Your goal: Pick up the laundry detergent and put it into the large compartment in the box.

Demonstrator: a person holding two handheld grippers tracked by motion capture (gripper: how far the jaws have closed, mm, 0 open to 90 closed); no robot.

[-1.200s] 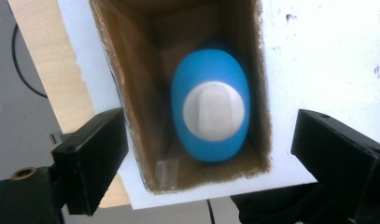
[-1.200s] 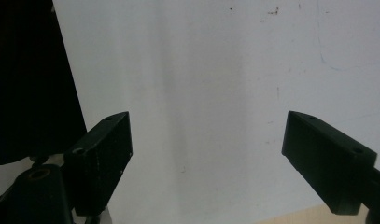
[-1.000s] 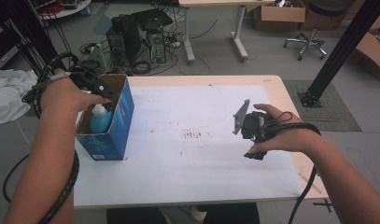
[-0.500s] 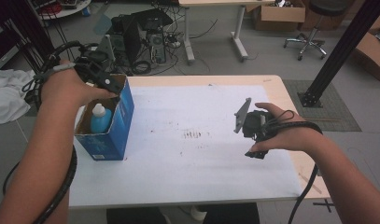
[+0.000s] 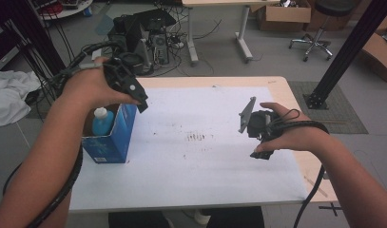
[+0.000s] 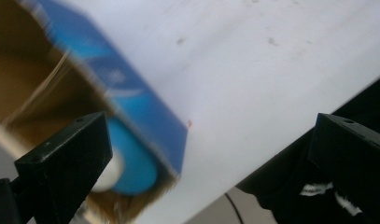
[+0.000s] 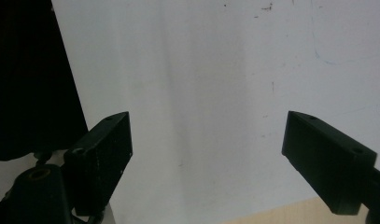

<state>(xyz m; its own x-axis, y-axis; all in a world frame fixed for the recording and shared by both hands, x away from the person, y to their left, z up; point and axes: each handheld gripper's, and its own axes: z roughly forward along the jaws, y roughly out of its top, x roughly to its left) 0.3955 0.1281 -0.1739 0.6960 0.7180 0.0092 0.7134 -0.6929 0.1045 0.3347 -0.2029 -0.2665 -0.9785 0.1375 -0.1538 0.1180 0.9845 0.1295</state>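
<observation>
We are looking first at the left gripper [image 6: 206,154], whose two black jaws are standing wide apart with nothing between them; from above we are seeing this left gripper [image 5: 134,90] hanging in the air over the near-right rim of one blue cardboard box [image 5: 112,137], not touching it. One blue bottle with a white cap [image 5: 102,121] is standing upright inside that box, and in the left gripper view the same bottle [image 6: 131,163] is showing blurred behind the box's blue wall [image 6: 131,102]. The right gripper [image 7: 206,154] is also spreading its jaws fully, gripping nothing, above the bare white sheet [image 7: 201,70]; in the high view the right gripper [image 5: 260,128] is sitting well apart from the box, over the right half of the table [image 5: 276,83]. We are counting two grippers, one box and one bottle. Small dark marks [image 5: 196,137] are lying on the sheet between the two hands. Beyond the table, cables and a computer case [image 5: 153,33], one wheeled stool [image 5: 319,28] and a white cloth [image 5: 10,95] are resting on the floor
</observation>
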